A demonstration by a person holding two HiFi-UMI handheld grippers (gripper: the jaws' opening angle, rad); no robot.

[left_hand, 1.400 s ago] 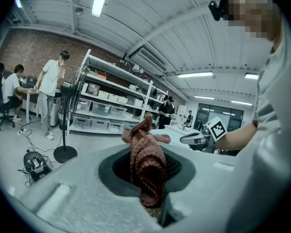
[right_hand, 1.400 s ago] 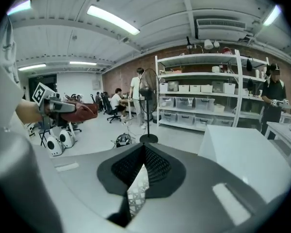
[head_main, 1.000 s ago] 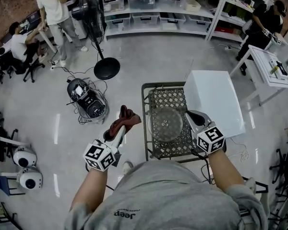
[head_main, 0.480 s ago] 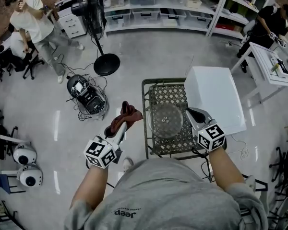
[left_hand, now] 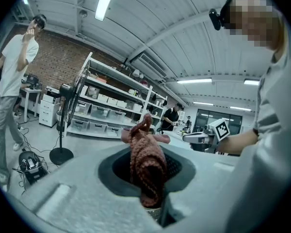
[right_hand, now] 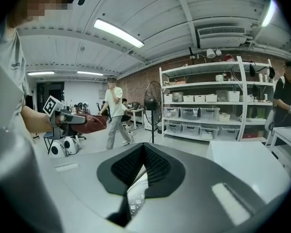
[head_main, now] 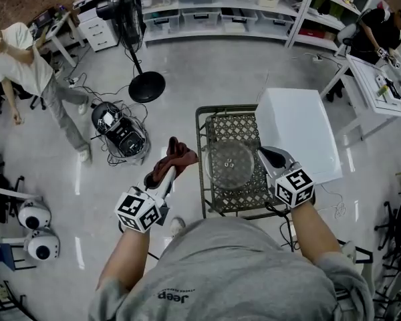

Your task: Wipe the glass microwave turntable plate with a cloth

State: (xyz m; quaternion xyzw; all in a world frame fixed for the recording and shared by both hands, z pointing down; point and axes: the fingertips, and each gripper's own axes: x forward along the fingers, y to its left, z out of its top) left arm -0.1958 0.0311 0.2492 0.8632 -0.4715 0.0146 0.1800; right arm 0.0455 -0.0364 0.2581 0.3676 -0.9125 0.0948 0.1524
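A round glass turntable plate lies on a metal mesh table. My right gripper is at the plate's right rim and shut on it; in the right gripper view the plate's edge shows between the closed pads of that gripper. My left gripper hangs over the floor left of the table, shut on a bunched reddish-brown cloth. The cloth fills the jaws in the left gripper view. It does not touch the plate.
A white box sits at the table's right, against my right gripper. On the floor to the left stand a fan with a round base, a bundle of equipment with cables and a person. Shelves with bins line the back.
Both grippers keep their holds and have hardly shifted. The person at the far left has walked further left and nearer.
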